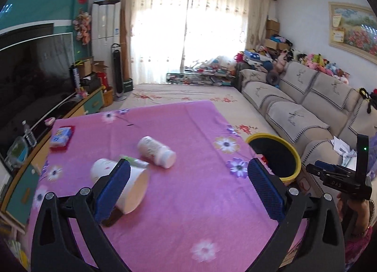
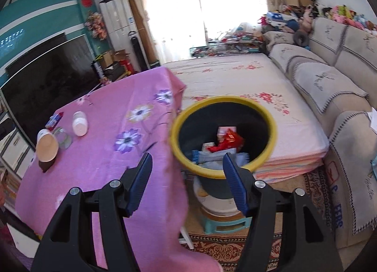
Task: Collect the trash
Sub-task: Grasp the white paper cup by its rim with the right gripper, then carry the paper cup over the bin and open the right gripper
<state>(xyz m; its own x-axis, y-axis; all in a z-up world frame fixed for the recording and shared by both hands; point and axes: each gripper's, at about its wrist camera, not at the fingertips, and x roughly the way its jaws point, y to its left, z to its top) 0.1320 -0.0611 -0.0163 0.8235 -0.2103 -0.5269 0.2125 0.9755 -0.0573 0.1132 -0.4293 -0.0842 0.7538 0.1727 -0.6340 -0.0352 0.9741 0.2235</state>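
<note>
Left wrist view: left gripper spread wide, nothing between the blue pads, hovering over the pink floral tablecloth. Paper cup on its side just behind the left finger. White bottle lying ahead, centre-left; a green wrapper between cup and bottle. Blue-and-red packet far ahead-left.

Right wrist view: right gripper parted, holding nothing, above the yellow-rimmed bin directly ahead. Red and blue wrappers inside. Table to its left.
</note>
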